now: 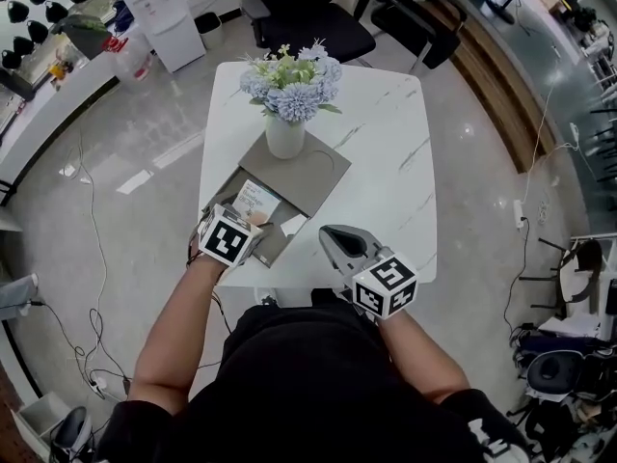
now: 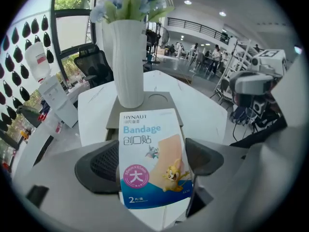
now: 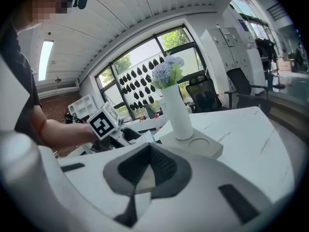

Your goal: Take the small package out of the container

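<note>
Small package clamped in the left gripper at the near-left corner of the grey container; right gripper empty.
Head view: container lay on the white table with a vase of flowers standing on it; the package sat just ahead of the left gripper, over the container's open corner; the right gripper rested apart at the table's near edge. Left gripper view: left gripper had its jaws closed on the package from either side, which stood upright, printed "Bandage", in front of the vase and container. Right gripper view: right gripper had its jaws drawn together at the tips, nothing between; the left gripper lay beyond, beside the vase.
</note>
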